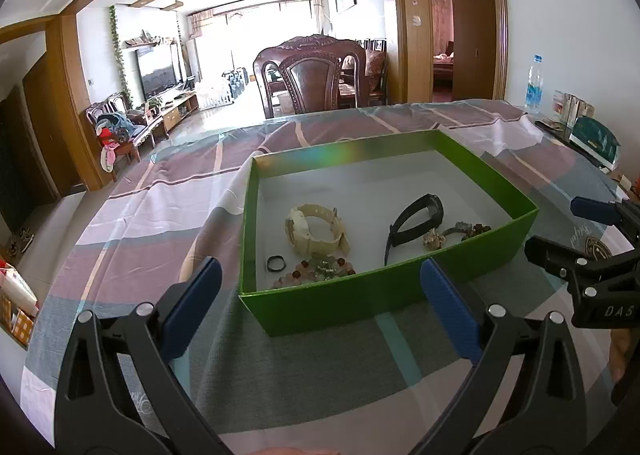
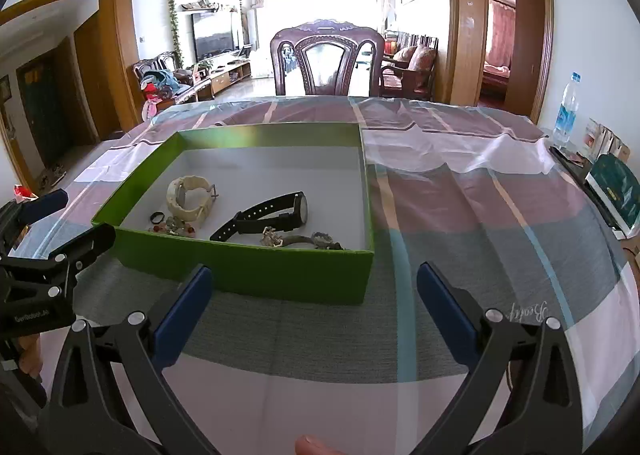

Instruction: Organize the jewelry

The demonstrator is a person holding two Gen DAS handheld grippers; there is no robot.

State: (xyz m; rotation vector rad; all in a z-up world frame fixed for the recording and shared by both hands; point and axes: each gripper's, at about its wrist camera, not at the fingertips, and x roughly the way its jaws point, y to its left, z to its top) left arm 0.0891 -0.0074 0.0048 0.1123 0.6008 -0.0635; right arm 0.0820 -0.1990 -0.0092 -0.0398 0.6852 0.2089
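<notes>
box (image 1: 360, 295) mid-frame, green, white inside | near wall cuts off beads (image 1: 320, 269) | cream watch (image 1: 316, 229), black watch (image 1: 416, 221) plain | left gripper (image 1: 320, 287), right gripper (image 2: 314, 291) both gaping, empty

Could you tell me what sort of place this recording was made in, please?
Most likely a home, at a dining table under a checked cloth. A carved wooden chair stands behind it, and a lounge with a television lies beyond. A green box holds the jewelry.
</notes>
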